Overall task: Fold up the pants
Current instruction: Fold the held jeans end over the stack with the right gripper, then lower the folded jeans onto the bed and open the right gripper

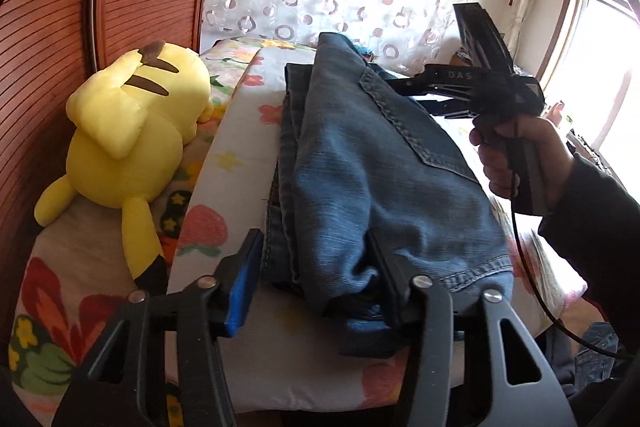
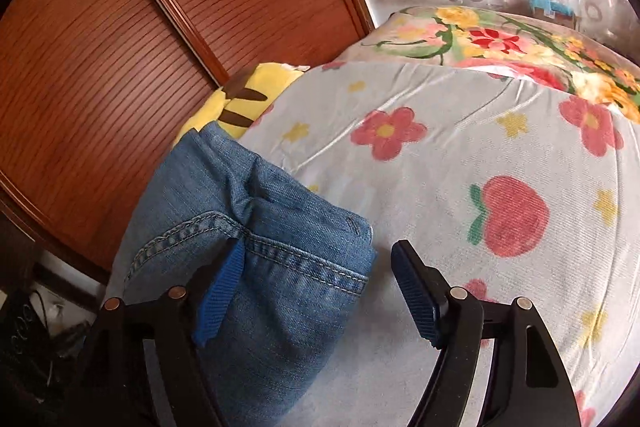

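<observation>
Left gripper (image 1: pixel 316 279): black, blue-padded jaws part-way apart, straddling the near end of the folded blue denim pants (image 1: pixel 372 163); right finger sunk into a fold, pad hidden, grip unclear.
Right gripper (image 2: pixel 316 291): jaws spread wide; left pad lying against the pants' stitched seam, right pad clear over the sheet; nothing clamped.
Floral white bedsheet (image 2: pixel 460 187): carrying the pants, folded in a stack near its edge.
Yellow plush toy (image 1: pixel 128 143): beside the bed edge, partly hidden behind the pants in the right view.
Hand (image 1: pixel 516 155): gripping the right handle; sleeve cut off.
</observation>
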Demonstrator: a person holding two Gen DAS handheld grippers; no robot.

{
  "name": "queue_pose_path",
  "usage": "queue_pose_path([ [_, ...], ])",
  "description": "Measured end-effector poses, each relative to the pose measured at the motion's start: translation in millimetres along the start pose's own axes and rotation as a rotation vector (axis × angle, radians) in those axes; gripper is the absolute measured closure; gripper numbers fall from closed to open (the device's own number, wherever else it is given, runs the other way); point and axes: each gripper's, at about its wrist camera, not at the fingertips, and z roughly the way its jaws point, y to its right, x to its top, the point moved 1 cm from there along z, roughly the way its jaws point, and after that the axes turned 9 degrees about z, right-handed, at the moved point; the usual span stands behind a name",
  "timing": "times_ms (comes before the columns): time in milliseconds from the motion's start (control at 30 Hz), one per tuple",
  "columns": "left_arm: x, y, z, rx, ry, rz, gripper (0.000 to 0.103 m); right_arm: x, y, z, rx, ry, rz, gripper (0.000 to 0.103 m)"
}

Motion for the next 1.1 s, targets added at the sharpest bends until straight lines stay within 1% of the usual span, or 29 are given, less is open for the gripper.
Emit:
queue_pose_path([
  [33, 0.0, 1.1, -1.3, -0.010, 0.006, -0.003, 0.064, 1.5, 1.7, 2.9, 0.004, -0.003, -0.001, 0.027],
  [67, 0.0, 1.0, -2.3, -0.013, 0.012, -0.003, 0.067, 1.5, 2.6, 4.0, 0.021, -0.011, 0.003, 0.038],
  [100, 0.2, 2.9, -3.4, -0.011, 0.013, 0.005, 0.071, 1.1, 2.0, 3.6, 0.055, -0.026, 0.016, 0.043],
  [133, 0.1, 4.0, -4.2, -0.010, 0.012, 0.011, 0.076, 0.7, 1.5, 3.3, 0.053, -0.018, 0.010, 0.046],
  [200, 1.5, 4.8, -6.7, -0.017, 0.015, 0.019, 0.083, -1.1, -2.1, 2.4, 0.053, -0.007, -0.026, 0.062],
  [267, 3.1, 7.9, -11.4, -0.020, 0.015, 0.044, 0.086, -2.0, -4.8, -3.1, 0.058, 0.007, -0.051, 0.073],
  [300, 3.4, 7.2, -12.7, -0.023, 0.014, 0.048, 0.088, -3.8, -8.2, -7.9, 0.053, 0.019, -0.068, 0.076],
  [433, 4.5, 9.5, -25.6, -0.021, 0.035, 0.050, 0.091, -9.4, -28.8, -35.8, 0.038, 0.097, -0.146, 0.078],
  [500, 7.6, 10.2, -35.9, -0.021, 0.061, 0.040, 0.091, -7.3, -41.2, -52.1, 0.047, 0.135, -0.174, 0.078],
  [567, 13.2, 11.4, -44.1, -0.012, 0.088, 0.044, 0.091, -5.1, -55.4, -66.9, 0.037, 0.176, -0.221, 0.078],
  [633, 24.7, 10.5, -54.1, 0.002, 0.124, 0.053, 0.091, 0.1, -67.5, -80.4, 0.041, 0.218, -0.257, 0.079],
  [733, 45.3, 5.9, -59.5, 0.013, 0.163, 0.068, 0.091, 14.2, -74.4, -90.5, 0.040, 0.263, -0.279, 0.079],
  [900, 83.6, -9.4, -42.2, 0.044, 0.188, 0.105, 0.091, 51.3, -69.9, -87.3, 0.015, 0.302, -0.286, 0.078],
  [1033, 114.7, -25.9, -10.9, 0.058, 0.180, 0.128, 0.091, 80.0, -56.9, -67.1, -0.013, 0.313, -0.275, 0.078],
  [1100, 123.4, -31.1, 0.0, 0.063, 0.175, 0.135, 0.091, 89.6, -51.7, -57.3, -0.025, 0.306, -0.266, 0.078],
])
